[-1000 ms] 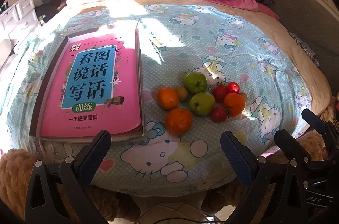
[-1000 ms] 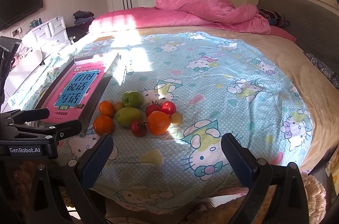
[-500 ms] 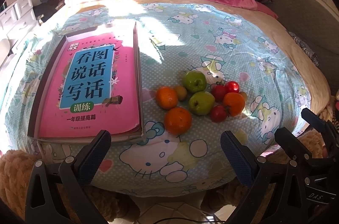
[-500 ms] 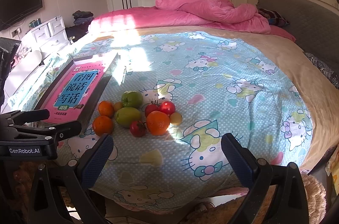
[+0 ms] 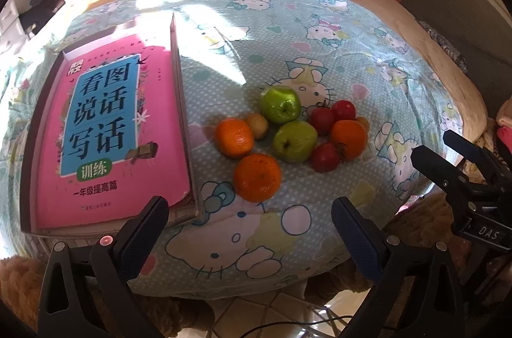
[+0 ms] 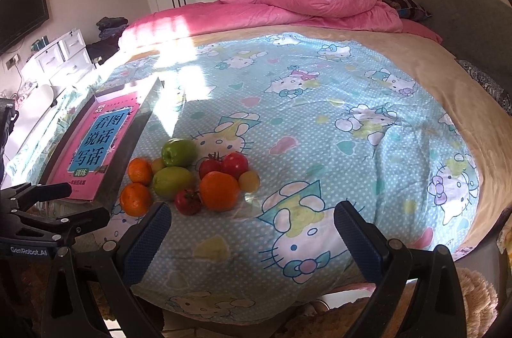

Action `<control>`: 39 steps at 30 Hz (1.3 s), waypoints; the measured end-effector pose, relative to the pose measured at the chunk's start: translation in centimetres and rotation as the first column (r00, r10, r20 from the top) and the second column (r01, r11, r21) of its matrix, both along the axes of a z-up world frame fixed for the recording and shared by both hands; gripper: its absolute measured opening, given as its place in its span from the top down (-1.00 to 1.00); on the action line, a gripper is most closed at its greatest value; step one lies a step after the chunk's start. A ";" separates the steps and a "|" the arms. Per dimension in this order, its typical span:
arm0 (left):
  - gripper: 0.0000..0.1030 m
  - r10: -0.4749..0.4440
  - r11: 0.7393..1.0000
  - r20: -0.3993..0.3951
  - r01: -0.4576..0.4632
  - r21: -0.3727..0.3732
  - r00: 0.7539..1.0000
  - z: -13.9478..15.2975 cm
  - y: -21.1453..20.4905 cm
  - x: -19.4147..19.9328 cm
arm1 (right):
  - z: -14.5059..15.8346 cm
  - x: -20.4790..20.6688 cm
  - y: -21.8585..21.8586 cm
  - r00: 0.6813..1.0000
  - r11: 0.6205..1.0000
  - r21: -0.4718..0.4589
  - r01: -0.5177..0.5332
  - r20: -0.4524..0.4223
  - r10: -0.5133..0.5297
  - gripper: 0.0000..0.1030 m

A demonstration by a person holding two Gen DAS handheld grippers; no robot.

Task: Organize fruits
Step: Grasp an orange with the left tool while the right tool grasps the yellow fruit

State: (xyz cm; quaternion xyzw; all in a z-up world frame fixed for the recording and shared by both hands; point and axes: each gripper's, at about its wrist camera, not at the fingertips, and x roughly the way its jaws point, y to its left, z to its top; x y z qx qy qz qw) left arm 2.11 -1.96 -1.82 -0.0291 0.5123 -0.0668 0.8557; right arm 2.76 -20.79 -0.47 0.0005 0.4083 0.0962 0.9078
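A cluster of fruit lies on the cartoon-print bedsheet: two green apples (image 5: 280, 107) (image 6: 178, 152), three oranges (image 5: 257, 177) (image 6: 219, 190), red tomatoes (image 5: 325, 157) (image 6: 188, 201) and small yellowish fruits (image 5: 257, 126) (image 6: 249, 180). A grey tray (image 5: 183, 101) (image 6: 126, 162) lined with a pink book sits left of the pile. My left gripper (image 5: 249, 226) is open at the bed's near edge, just short of the front orange. My right gripper (image 6: 252, 229) is open too, near the front tomato, holding nothing.
A pink duvet (image 6: 288, 2) is heaped at the far end of the bed. White drawers (image 6: 60, 56) and a TV (image 6: 22, 15) stand at the left, wardrobes behind. A brown plush rug (image 5: 19, 280) lies below the bed edge.
Both grippers have moved closer to the bed and the fruit pile, which now looks larger. The fruit and tray have not moved.
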 end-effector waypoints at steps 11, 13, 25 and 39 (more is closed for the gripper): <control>-0.18 -0.066 0.998 -0.082 0.066 0.006 0.994 -2.2 -2.0 2.4 | -2.1 4.3 -1.2 0.995 0.998 -0.065 -0.006 -0.103 0.000 -0.99; -0.15 -0.063 0.998 -0.092 0.064 0.014 0.994 -2.7 -2.1 2.8 | -2.5 5.0 -1.0 0.992 0.996 -0.080 -0.029 -0.122 0.019 -0.89; -0.12 -0.065 0.996 -0.130 0.073 0.057 0.989 -4.6 -2.2 4.2 | -4.8 7.6 -0.5 0.952 0.974 -0.064 -0.218 -0.235 0.198 -0.16; 0.13 -0.058 0.996 -0.101 0.064 0.056 0.993 -4.8 -2.2 5.6 | -6.1 9.4 1.8 0.879 0.887 -0.087 -0.453 -0.211 0.428 0.49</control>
